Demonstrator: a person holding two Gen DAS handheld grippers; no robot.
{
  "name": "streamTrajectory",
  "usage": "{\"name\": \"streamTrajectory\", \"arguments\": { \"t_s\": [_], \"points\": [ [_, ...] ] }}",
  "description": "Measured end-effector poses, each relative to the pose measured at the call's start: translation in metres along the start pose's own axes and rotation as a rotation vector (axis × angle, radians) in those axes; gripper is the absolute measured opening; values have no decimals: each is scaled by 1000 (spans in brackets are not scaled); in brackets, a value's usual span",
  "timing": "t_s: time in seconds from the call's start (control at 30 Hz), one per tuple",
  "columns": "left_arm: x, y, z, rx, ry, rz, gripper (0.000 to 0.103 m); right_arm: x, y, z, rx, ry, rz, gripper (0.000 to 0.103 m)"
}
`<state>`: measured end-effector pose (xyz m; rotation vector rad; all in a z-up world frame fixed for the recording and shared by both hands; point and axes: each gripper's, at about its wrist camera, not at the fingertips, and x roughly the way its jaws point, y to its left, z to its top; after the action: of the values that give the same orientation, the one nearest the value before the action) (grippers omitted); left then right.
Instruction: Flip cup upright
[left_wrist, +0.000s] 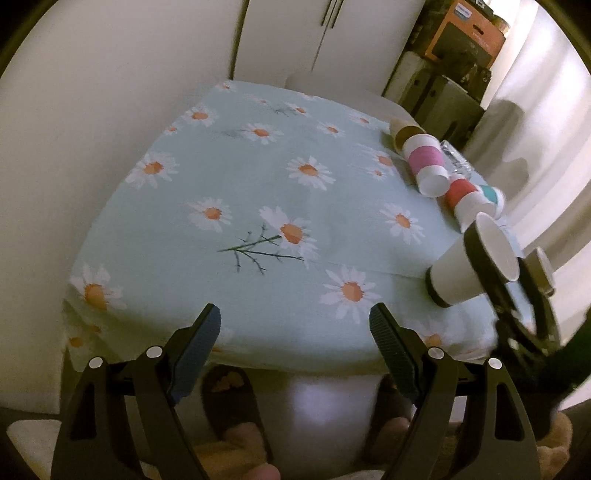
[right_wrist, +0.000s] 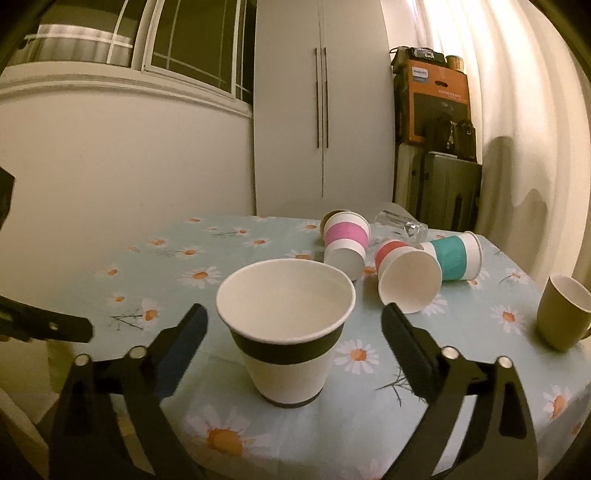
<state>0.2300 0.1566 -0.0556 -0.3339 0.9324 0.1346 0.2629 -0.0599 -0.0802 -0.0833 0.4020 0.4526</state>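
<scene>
A white paper cup with black bands (right_wrist: 286, 332) stands upright on the daisy tablecloth (right_wrist: 461, 350), between the open fingers of my right gripper (right_wrist: 293, 332); neither finger touches it. In the left wrist view the same cup (left_wrist: 469, 266) shows at the right with the right gripper's finger (left_wrist: 487, 266) beside it. My left gripper (left_wrist: 295, 328) is open and empty, held over the table's near edge, well left of the cup.
Pink-banded (right_wrist: 347, 240), red-banded (right_wrist: 406, 277) and teal-banded (right_wrist: 454, 256) paper cups lie on their sides behind. A clear glass (right_wrist: 400, 223) lies at the back. An olive mug (right_wrist: 563, 314) stands at the right. Wardrobe and boxes stand beyond the table.
</scene>
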Motion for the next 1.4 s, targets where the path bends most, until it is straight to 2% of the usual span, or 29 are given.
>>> {"name": "streamTrajectory", "arguments": {
  "t_s": [0.2,0.37,0.63,0.93,1.0,1.1,1.4],
  "points": [
    [-11,-3,-1,25,-68,11,81,-28,-2,11,-25,19,10,98],
    [-26,-9,-5,51,-157,58,81,-57,-12,19,23,36,36,98],
    [-60,-34,-28,143,-291,7,81,-117,-29,21,37,18,26,98],
    [-93,-66,-87,259,-353,17,81,-188,-40,9,42,-40,6,98],
    [-105,-73,-101,290,-394,20,81,-202,-41,5,39,-55,-3,98],
    [-127,-83,-120,314,-496,36,81,-221,-36,-2,12,-75,-43,98],
    [-172,-91,-181,356,-550,-64,81,-280,-34,-24,74,-106,-40,98]
  ]
}}
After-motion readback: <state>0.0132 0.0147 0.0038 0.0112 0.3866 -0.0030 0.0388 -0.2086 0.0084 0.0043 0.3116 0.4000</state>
